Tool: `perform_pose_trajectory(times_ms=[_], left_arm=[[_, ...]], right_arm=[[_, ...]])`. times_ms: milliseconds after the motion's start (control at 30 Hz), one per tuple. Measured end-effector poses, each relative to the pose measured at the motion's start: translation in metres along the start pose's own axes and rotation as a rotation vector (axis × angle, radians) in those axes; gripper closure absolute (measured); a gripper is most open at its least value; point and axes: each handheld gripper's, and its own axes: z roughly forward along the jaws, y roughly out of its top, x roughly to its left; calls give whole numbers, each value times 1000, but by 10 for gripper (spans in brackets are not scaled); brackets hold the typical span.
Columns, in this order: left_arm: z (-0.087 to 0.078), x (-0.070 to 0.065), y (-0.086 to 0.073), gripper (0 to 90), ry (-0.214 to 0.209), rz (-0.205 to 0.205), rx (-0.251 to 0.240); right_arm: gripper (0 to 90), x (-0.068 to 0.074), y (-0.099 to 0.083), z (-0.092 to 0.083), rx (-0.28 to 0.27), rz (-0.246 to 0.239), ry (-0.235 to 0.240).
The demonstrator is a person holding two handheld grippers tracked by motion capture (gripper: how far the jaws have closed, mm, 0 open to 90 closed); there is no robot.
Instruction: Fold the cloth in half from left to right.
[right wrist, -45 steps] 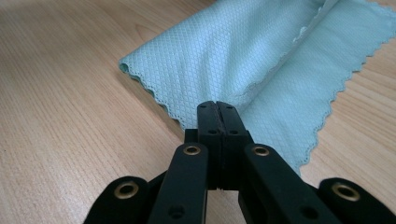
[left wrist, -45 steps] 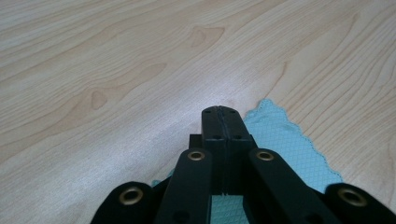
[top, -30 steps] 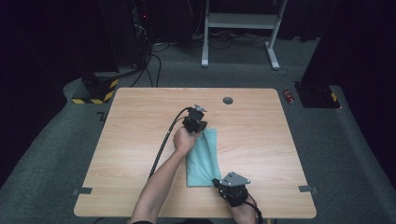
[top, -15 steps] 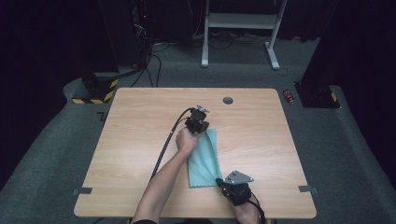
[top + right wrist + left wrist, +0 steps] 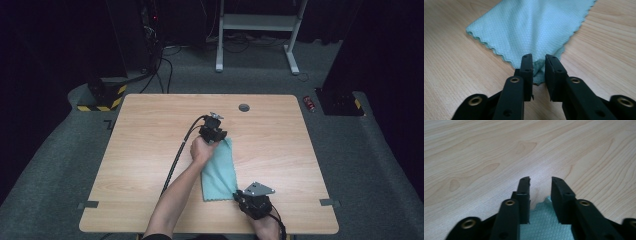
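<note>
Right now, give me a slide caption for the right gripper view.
Right claw with jaws just opened, a corner of the teal cloth between them on the wooden table.

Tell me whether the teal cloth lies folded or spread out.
Folded, it seems: the teal cloth lies flat as a narrow strip on the table, with layered edges at the corner near the right gripper.

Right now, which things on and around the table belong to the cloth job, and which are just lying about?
In the job:
- green cloth, flat on the table
- left tool, jaws just opened over the cloth's far corner
- right tool, jaws just opened with the near corner between them

Lying about:
- round grey plug in the tabletop
- red can on the floor
</note>
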Motion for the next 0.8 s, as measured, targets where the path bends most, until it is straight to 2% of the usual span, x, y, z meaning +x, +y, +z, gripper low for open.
perform_pose_trajectory(times_ms=[133,300,367,433,467,500,533,567,600,633,700,767,800], left_arm=[[-11,1,1,594,17,16,-27],[-23,3,-1,550,23,6,-41],[-30,2,-7,539,30,17,-36],[-39,1,-17,519,59,65,-16],[-39,1,-17,513,59,65,-16],[-45,2,-25,510,76,83,-10],[-45,2,-25,509,76,83,-10],[-50,3,-33,504,84,81,-1],[-50,3,-33,503,84,81,-1],[-53,3,-42,500,81,80,-1],[-55,2,-46,499,82,88,4],[-58,0,-53,488,78,95,10],[-59,0,-56,488,78,103,11]], right_arm=[[749,-5,2,-3,-11,1,-12],[756,-11,10,-3,-23,-1,-7],[763,-16,15,-2,-30,1,-7],[769,-23,23,2,-27,-3,2],[769,-23,23,2,-27,-3,2],[768,-25,29,3,-27,-13,14],[768,-25,29,3,-27,-13,14],[767,-25,33,3,-27,-21,17],[767,-25,33,3,-27,-21,17],[764,-26,37,4,-20,-31,17],[763,-26,38,6,-18,-33,16],[756,-28,42,19,4,-42,22],[756,-28,42,19,4,-42,22]])
